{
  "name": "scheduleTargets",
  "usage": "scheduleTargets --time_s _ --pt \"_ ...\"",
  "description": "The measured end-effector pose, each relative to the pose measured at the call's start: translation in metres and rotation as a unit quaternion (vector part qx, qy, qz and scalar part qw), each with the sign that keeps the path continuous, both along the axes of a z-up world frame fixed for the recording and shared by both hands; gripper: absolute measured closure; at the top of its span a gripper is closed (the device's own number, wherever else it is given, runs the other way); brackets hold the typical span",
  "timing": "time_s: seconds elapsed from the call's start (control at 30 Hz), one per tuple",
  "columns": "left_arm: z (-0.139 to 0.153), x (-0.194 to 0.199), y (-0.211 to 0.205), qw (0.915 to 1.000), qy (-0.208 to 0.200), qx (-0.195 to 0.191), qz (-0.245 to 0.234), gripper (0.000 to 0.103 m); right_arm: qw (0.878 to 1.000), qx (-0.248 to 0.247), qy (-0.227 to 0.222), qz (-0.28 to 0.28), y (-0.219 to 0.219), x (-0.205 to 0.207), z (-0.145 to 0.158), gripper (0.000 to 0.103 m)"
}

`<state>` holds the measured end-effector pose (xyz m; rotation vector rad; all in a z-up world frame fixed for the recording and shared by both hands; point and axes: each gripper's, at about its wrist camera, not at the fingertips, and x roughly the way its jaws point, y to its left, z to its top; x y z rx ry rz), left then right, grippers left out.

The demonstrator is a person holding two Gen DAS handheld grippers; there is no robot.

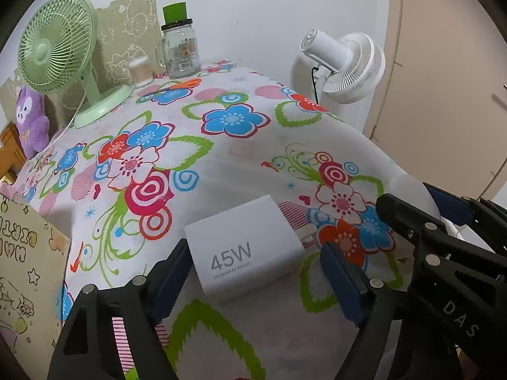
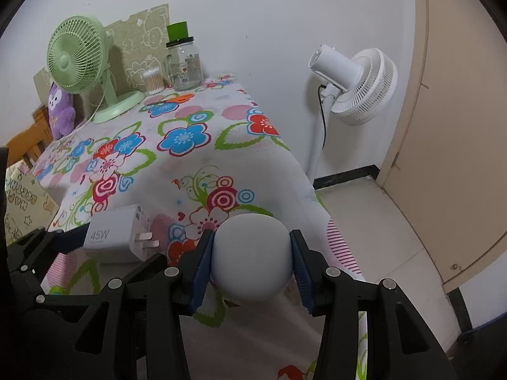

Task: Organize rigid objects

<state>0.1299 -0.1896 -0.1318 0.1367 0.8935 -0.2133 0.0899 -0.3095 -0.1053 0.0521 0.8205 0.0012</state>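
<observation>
Two open jaws astride white charger.

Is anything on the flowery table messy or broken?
Nothing looks broken or spilled. The white charger lies flat on the tablecloth between the left claw's fingers, and the right claw holds a pale ball.

Green desk fan, glass jar, purple plush, white standing fan

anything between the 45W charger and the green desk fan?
Nothing: only bare floral tablecloth lies between the 45W charger and the green desk fan. Both wrist views show it.
</observation>
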Motion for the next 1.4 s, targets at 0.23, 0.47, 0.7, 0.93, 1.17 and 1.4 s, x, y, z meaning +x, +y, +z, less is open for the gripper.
scheduleTargets --time_s 0.23,0.47,0.7,0.93,1.17,1.4 --pt "0.002 -0.001 -0.003 0.9998 0.001 -0.003 -0.02 0.037 1.0 0.001 0.006 -0.005 0.001 0.003 0.0 0.053" --pt "0.002 -0.005 0.0 0.9998 0.003 -0.003 -0.021 0.038 1.0 -0.008 0.005 -0.003 0.007 0.0 0.003 0.053" --pt "0.004 -0.013 0.011 0.9998 0.009 -0.01 -0.012 0.038 1.0 -0.015 0.002 0.006 0.02 -0.006 0.008 0.053" --pt "0.009 -0.024 0.023 0.9999 0.005 -0.009 -0.003 0.038 1.0 -0.018 0.001 0.01 0.031 -0.015 0.012 0.053" --pt "0.016 -0.035 0.034 0.9999 0.0 -0.011 0.005 0.038 1.0 -0.021 -0.003 0.013 0.042 -0.024 0.019 0.053" --pt "0.021 -0.049 0.044 0.9998 -0.009 -0.014 0.009 0.038 1.0 -0.019 -0.007 0.019 0.054 -0.034 0.023 0.053"
